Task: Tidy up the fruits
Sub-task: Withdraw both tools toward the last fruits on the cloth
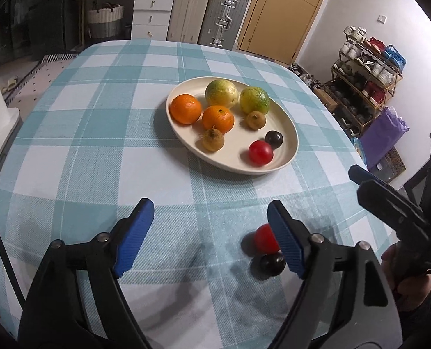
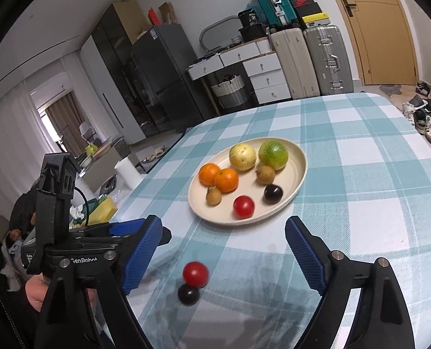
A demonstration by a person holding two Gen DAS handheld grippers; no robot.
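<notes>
Partly hidden fruit

The left tongs' right pad (image 1: 286, 240) is covering part of the loose red tomato (image 1: 264, 238); in the right wrist view it is blurring.

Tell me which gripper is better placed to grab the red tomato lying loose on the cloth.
Right. The red tomato lies between the open fingers of the right gripper. The left gripper is open too, but the tomato sits behind its right-hand finger.

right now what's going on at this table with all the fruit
A person is sorting fruit with a handheld gripper in each hand. Eight pieces already sit on the cream plate. A red fruit and a dark fruit lie touching on the checked tablecloth, off the plate. The left gripper and right gripper are both open and hold nothing.
</notes>
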